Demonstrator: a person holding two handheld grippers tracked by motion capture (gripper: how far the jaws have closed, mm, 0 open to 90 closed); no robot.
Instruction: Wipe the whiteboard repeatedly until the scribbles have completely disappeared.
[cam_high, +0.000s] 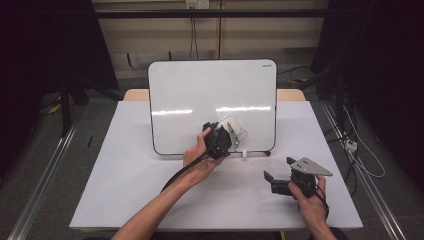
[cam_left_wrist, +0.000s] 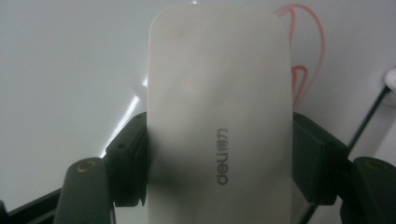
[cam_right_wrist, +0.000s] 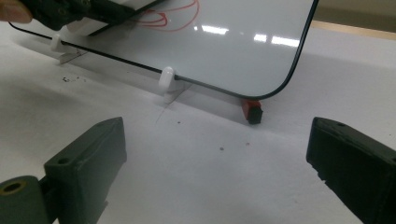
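1. Your left claw (cam_high: 223, 141) was up against the lower right part of the whiteboard (cam_high: 190, 90), held in your left hand (cam_high: 197, 162).
2. In the left gripper view that claw was clamped on a white eraser (cam_left_wrist: 219, 116): both black jaws pressed on its long sides. The eraser carried grey "deli" lettering along one edge.
3. Behind the eraser, the same view showed red marker lines (cam_left_wrist: 306, 51) on the board, just beside the eraser's right edge. Whether the eraser's face touched the board, you could not tell from these views.
4. The right gripper view caught the red marker lines (cam_right_wrist: 166, 16) too, near the board's bottom edge, with your left claw (cam_right_wrist: 79, 14) next to them.
5. The whiteboard stood tilted back near the far side of the table (cam_high: 125, 170), propped on small white clips (cam_right_wrist: 166, 79). A red-and-black foot (cam_right_wrist: 252, 109) sat under its lower right corner.
6. Your right claw (cam_high: 280, 172) lay low over the table's right front area, well apart from the board, gripped by your right hand (cam_high: 310, 200).
7. That right claw was released: jaws spread wide, bare white table between them, nothing held.
8. Small dark specks (cam_right_wrist: 70, 78) lay scattered on the table in front of the board.
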